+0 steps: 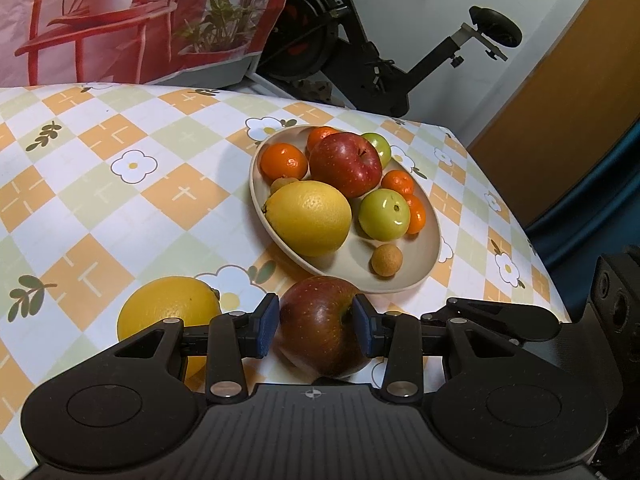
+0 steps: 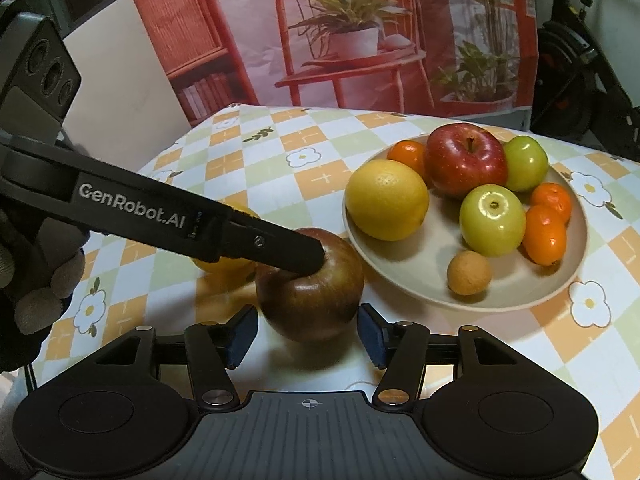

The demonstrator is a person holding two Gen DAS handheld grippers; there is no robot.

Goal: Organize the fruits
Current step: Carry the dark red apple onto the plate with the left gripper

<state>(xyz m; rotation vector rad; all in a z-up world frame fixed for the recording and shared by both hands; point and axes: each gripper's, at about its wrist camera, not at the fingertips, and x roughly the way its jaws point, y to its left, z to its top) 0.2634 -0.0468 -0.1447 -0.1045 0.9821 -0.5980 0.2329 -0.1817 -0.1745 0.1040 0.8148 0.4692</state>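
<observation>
A dark red apple [image 1: 320, 324] sits on the checked tablecloth just in front of a beige plate [image 1: 424, 264]. My left gripper [image 1: 316, 326] has its blue pads against both sides of this apple. In the right wrist view the same apple [image 2: 308, 300] lies ahead of my right gripper [image 2: 306, 334], whose jaws stand open and apart from it. The left gripper's finger [image 2: 280, 248] reaches over the apple's top. The plate [image 2: 404, 276] holds a lemon [image 2: 386, 200], a red apple [image 2: 466, 160], two green apples, several tangerines and a small tan fruit [image 2: 468, 272].
A yellow citrus fruit [image 1: 168, 308] lies on the cloth left of the held apple, half hidden behind the left finger in the right wrist view [image 2: 224, 266]. The table edge [image 1: 552, 280] drops off at the right. An exercise bike [image 1: 360, 40] stands behind.
</observation>
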